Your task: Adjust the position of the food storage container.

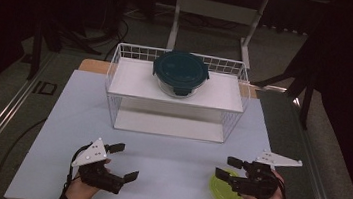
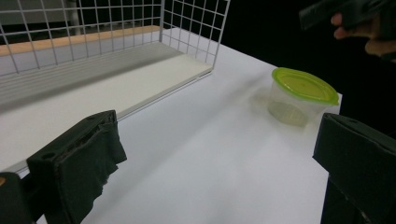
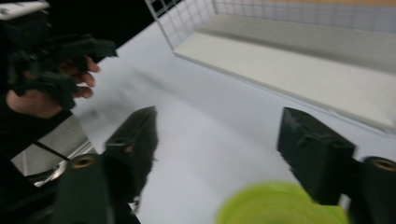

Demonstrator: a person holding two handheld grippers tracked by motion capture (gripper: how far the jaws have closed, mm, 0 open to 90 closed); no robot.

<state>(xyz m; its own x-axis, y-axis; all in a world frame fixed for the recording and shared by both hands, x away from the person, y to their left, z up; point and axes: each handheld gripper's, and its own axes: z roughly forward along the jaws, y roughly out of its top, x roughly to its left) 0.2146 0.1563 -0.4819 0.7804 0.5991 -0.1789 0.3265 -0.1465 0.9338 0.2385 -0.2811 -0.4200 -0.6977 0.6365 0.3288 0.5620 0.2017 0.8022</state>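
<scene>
My right claw (image 1: 229,168) hangs wide just over the green-lidded tub (image 1: 225,186), nothing gripped; my left claw (image 1: 124,161), also wide, sits well apart.

The green-lidded tub (image 3: 280,205) is blurred and cut off at the bottom edge.

The tub (image 1: 225,188) is a small round container of clear plastic with a lime-green lid (image 2: 304,85) shut on top. It stands upright on the white table, near the front right corner, well apart from the wire rack. Its walls narrow slightly toward the base. In the right gripper view the lid's green rim (image 3: 280,205) shows blurred at the bottom edge.
</scene>
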